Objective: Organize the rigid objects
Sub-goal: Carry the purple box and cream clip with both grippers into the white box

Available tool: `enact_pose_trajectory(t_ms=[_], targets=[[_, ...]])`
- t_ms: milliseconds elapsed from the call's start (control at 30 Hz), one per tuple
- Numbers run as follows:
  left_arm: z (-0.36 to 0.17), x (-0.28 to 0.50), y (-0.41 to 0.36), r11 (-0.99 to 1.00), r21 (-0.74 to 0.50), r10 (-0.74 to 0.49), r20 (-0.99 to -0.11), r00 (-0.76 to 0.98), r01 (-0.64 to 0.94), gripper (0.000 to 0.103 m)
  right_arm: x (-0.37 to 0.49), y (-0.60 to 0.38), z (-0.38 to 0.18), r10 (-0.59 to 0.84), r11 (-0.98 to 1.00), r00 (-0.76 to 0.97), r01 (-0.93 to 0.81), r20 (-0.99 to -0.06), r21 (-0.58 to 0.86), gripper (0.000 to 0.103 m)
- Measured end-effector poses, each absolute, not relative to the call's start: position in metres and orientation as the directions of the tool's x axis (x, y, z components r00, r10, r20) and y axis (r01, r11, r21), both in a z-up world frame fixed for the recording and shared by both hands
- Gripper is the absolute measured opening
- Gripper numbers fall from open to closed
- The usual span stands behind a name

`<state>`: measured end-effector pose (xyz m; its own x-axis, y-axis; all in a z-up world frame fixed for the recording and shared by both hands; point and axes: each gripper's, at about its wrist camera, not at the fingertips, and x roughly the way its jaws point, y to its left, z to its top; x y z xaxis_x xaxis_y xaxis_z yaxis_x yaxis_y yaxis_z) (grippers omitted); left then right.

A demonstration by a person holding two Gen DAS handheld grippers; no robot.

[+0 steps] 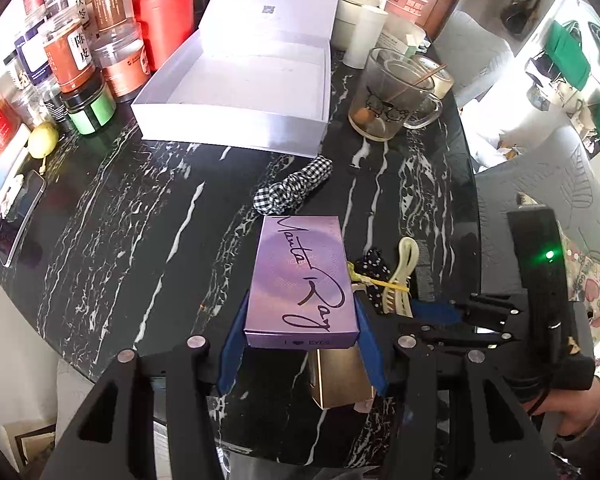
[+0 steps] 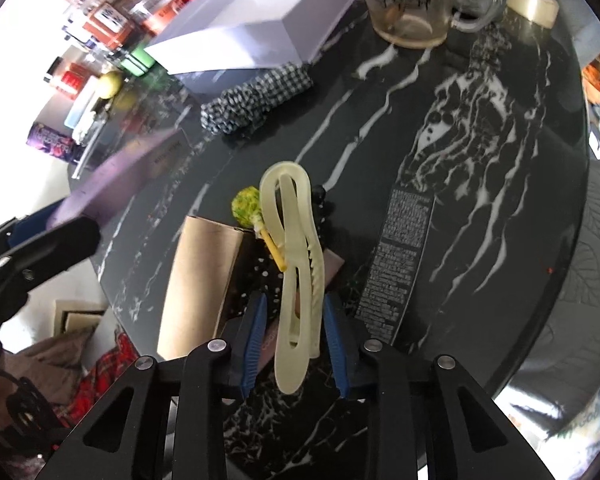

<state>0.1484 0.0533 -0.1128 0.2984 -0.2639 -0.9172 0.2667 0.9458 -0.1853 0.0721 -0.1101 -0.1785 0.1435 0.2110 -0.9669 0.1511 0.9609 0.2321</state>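
Note:
My left gripper point(image 1: 300, 332) is shut on a purple box point(image 1: 302, 280) with black script and holds it above the black marble table point(image 1: 120, 208). The purple box also shows blurred in the right wrist view point(image 2: 116, 184). My right gripper point(image 2: 294, 320) is shut on a cream hair clip point(image 2: 296, 264), also seen in the left wrist view point(image 1: 402, 276). An open white gift box point(image 1: 244, 84) stands at the back of the table. A gold box point(image 2: 202, 280) lies under the clip's left side, beside a green lollipop point(image 2: 248, 208).
A checkered scrunchie point(image 1: 296, 186) lies before the white box. A glass mug point(image 1: 392, 96) stands at the back right. Jars and tins point(image 1: 80, 52) crowd the back left, with a lemon point(image 1: 43, 140) and a phone point(image 1: 20, 220). A dark printed pack point(image 2: 396, 264) lies right of the clip.

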Motion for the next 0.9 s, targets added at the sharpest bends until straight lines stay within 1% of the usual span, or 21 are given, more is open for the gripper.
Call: enact_pose_trajectory(t_ms=[100, 367, 500, 567, 700, 900], targets=[[-0.112, 0.152, 0.054, 0.945, -0.191, -0.268, -0.917, 0.294, 0.266, 0.05, 0.073, -0.109, -0.176, 0.183, 0.968, 0.162, 0.145, -0.97, 0.207, 0.021], [-0.104, 0.152, 0.053, 0.942, -0.21, -0.29, -0.904, 0.315, 0.263, 0.05, 0.065, -0.121, -0.159, 0.172, 0.957, 0.196, 0.202, -0.965, 0.211, 0.021], [-0.096, 0.15, 0.051, 0.944, -0.199, -0.284, -0.896, 0.341, 0.264, 0.05, 0.055, -0.127, -0.147, 0.171, 0.951, 0.229, 0.216, -0.958, 0.221, 0.021], [-0.09, 0.15, 0.052, 0.939, -0.224, -0.309, -0.885, 0.35, 0.262, 0.05, 0.049, -0.129, -0.138, 0.16, 0.953, 0.245, 0.215, -0.956, 0.214, 0.021], [-0.078, 0.149, 0.049, 0.928, -0.216, -0.325, -0.868, 0.377, 0.303, 0.05, 0.042, -0.128, -0.124, 0.142, 0.952, 0.269, 0.225, -0.953, 0.205, 0.021], [-0.062, 0.156, 0.056, 0.918, -0.232, -0.355, -0.844, 0.403, 0.322, 0.05, 0.046, -0.113, -0.114, 0.144, 0.951, 0.288, 0.225, -0.947, 0.213, 0.021]])
